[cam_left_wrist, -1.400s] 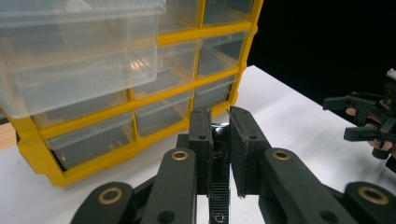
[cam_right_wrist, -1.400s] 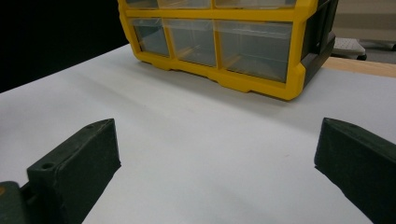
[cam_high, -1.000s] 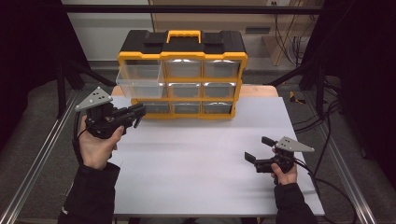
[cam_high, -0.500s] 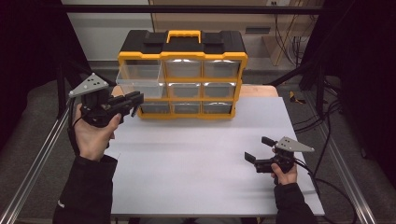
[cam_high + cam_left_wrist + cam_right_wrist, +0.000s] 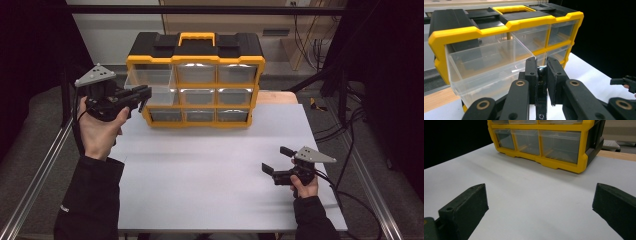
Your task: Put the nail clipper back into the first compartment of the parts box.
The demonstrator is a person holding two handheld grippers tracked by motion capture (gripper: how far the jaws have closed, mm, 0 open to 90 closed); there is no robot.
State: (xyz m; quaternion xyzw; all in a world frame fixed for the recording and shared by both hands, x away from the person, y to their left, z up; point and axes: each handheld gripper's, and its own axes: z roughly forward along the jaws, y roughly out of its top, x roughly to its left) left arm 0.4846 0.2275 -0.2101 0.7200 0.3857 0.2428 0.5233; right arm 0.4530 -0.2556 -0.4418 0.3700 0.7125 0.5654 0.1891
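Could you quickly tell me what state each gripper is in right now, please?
Left gripper: jaws nearly shut, holding nothing, beside the pulled-out clear drawer of the yellow organizer.
Right gripper: jaws open, empty, low over the table.

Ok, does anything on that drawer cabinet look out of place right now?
Yes: the top-left drawer of the yellow organizer juts out past the frame while the other drawers sit flush. It looks empty. The left gripper is beside it with fingers nearly together; the right gripper is open, low over the table.

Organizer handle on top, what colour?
Yellow, matching the frame; the handle sits between black lid sections on the organizer. Clearest in the high view.
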